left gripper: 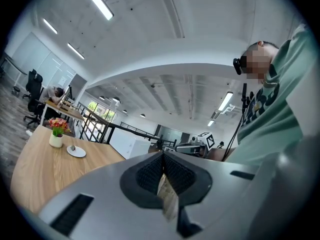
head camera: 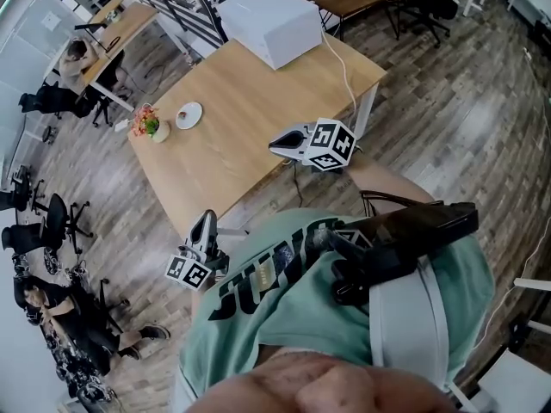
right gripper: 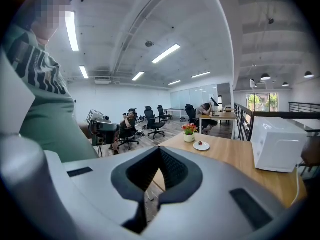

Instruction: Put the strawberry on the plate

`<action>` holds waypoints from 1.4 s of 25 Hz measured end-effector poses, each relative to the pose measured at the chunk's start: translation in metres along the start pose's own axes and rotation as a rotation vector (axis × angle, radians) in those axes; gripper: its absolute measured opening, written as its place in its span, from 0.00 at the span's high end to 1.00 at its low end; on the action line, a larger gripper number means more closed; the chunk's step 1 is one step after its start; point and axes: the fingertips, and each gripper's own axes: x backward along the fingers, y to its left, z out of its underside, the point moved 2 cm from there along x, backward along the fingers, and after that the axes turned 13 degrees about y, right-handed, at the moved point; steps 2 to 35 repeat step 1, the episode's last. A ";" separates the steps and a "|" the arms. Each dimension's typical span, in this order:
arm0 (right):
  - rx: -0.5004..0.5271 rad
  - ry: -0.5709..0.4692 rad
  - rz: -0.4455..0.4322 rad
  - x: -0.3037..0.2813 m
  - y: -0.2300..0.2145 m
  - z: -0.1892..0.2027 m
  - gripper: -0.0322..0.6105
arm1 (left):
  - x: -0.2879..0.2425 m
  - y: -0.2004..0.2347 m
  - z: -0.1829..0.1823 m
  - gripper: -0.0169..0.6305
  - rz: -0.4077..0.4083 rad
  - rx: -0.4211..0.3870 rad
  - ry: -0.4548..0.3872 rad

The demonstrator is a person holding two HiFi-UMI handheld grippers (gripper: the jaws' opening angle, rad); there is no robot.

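Closest to the head camera a green shirt is seen. The left gripper is held just beyond it, short of the table, and the right gripper at the table's near edge. The plate is set toward the far left corner, just beside the flowers. A small dark-red thing on it is taken to be the strawberry, so the task looks already met. Both grippers are well apart from it. The right one is judged the nearer, with the plate up and to the left of its tips.

From the left gripper view, the left gripper is seen with its jaws pressed together and nothing held between them. The plate and strawberry are found far off to the left, across bare tabletop.

From the right gripper view, the right gripper is likewise closed on nothing. The plate is seen ahead and slightly right of the jaws, well apart, with the strawberry resting on it. The berry is too small for its long axis to be told.
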 end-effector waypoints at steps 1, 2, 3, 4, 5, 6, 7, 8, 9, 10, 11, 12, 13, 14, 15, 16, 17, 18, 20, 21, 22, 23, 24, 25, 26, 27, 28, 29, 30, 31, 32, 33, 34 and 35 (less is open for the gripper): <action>-0.001 0.002 -0.002 0.002 -0.002 0.002 0.94 | -0.003 -0.002 0.000 0.97 0.000 0.000 -0.001; -0.001 0.002 -0.002 0.002 -0.002 0.002 0.94 | -0.003 -0.002 0.000 0.97 0.000 0.000 -0.001; -0.001 0.002 -0.002 0.002 -0.002 0.002 0.94 | -0.003 -0.002 0.000 0.97 0.000 0.000 -0.001; -0.001 0.002 -0.002 0.002 -0.002 0.002 0.94 | -0.003 -0.002 0.000 0.97 0.000 0.000 -0.001; -0.001 0.002 -0.002 0.002 -0.002 0.002 0.94 | -0.003 -0.002 0.000 0.97 0.000 0.000 -0.001; -0.001 0.002 -0.002 0.002 -0.002 0.002 0.94 | -0.003 -0.002 0.000 0.97 0.000 0.000 -0.001; -0.001 0.002 -0.002 0.002 -0.002 0.002 0.94 | -0.003 -0.002 0.000 0.97 0.000 0.000 -0.001; -0.001 0.002 -0.002 0.002 -0.002 0.002 0.94 | -0.003 -0.002 0.000 0.97 0.000 0.000 -0.001; -0.001 0.002 -0.002 0.002 -0.002 0.002 0.94 | -0.003 -0.002 0.000 0.97 0.000 0.000 -0.001; -0.001 0.002 -0.002 0.002 -0.002 0.002 0.94 | -0.003 -0.002 0.000 0.97 0.000 0.000 -0.001; -0.001 0.002 -0.002 0.002 -0.002 0.002 0.94 | -0.003 -0.002 0.000 0.97 0.000 0.000 -0.001; -0.001 0.002 -0.002 0.002 -0.002 0.002 0.94 | -0.003 -0.002 0.000 0.97 0.000 0.000 -0.001; -0.001 0.002 -0.002 0.002 -0.002 0.002 0.94 | -0.003 -0.002 0.000 0.97 0.000 0.000 -0.001; -0.001 0.002 -0.002 0.002 -0.002 0.002 0.94 | -0.003 -0.002 0.000 0.97 0.000 0.000 -0.001; -0.001 0.002 -0.002 0.002 -0.002 0.002 0.94 | -0.003 -0.002 0.000 0.97 0.000 0.000 -0.001; -0.001 0.002 -0.002 0.002 -0.002 0.002 0.94 | -0.003 -0.002 0.000 0.97 0.000 0.000 -0.001; -0.001 0.002 -0.002 0.002 -0.002 0.002 0.94 | -0.003 -0.002 0.000 0.97 0.000 0.000 -0.001; -0.001 0.002 -0.002 0.002 -0.002 0.002 0.94 | -0.003 -0.002 0.000 0.97 0.000 0.000 -0.001; -0.001 0.002 -0.002 0.002 -0.002 0.002 0.94 | -0.003 -0.002 0.000 0.97 0.000 0.000 -0.001; -0.001 0.002 -0.002 0.002 -0.002 0.002 0.94 | -0.003 -0.002 0.000 0.97 0.000 0.000 -0.001; -0.001 0.002 -0.002 0.002 -0.002 0.002 0.94 | -0.003 -0.002 0.000 0.97 0.000 0.000 -0.001; -0.001 0.002 -0.002 0.002 -0.002 0.002 0.94 | -0.003 -0.002 0.000 0.97 0.000 0.000 -0.001; -0.001 0.002 -0.002 0.002 -0.002 0.002 0.94 | -0.003 -0.002 0.000 0.97 0.000 0.000 -0.001; -0.001 0.002 -0.002 0.002 -0.002 0.002 0.94 | -0.003 -0.002 0.000 0.97 0.000 0.000 -0.001; -0.001 0.002 -0.002 0.002 -0.002 0.002 0.94 | -0.003 -0.002 0.000 0.97 0.000 0.000 -0.001; -0.001 0.002 -0.002 0.002 -0.002 0.002 0.94 | -0.003 -0.002 0.000 0.97 0.000 0.000 -0.001; -0.001 0.002 -0.002 0.002 -0.002 0.002 0.94 | -0.003 -0.002 0.000 0.97 0.000 0.000 -0.001; -0.001 0.002 -0.002 0.002 -0.002 0.002 0.94 | -0.003 -0.002 0.000 0.97 0.000 0.000 -0.001; -0.001 0.002 -0.002 0.002 -0.002 0.002 0.94 | -0.003 -0.002 0.000 0.97 0.000 0.000 -0.001; -0.001 0.002 -0.002 0.002 -0.002 0.002 0.94 | -0.003 -0.002 0.000 0.97 0.000 0.000 -0.001; -0.001 0.002 -0.002 0.002 -0.002 0.002 0.94 | -0.003 -0.002 0.000 0.97 0.000 0.000 -0.001; -0.001 0.002 -0.002 0.002 -0.002 0.002 0.94 | -0.003 -0.002 0.000 0.97 0.000 0.000 -0.001; -0.001 0.002 -0.002 0.002 -0.002 0.002 0.94 | -0.003 -0.002 0.000 0.97 0.000 0.000 -0.001; -0.001 0.002 -0.002 0.002 -0.002 0.002 0.94 | -0.003 -0.002 0.000 0.97 0.000 0.000 -0.001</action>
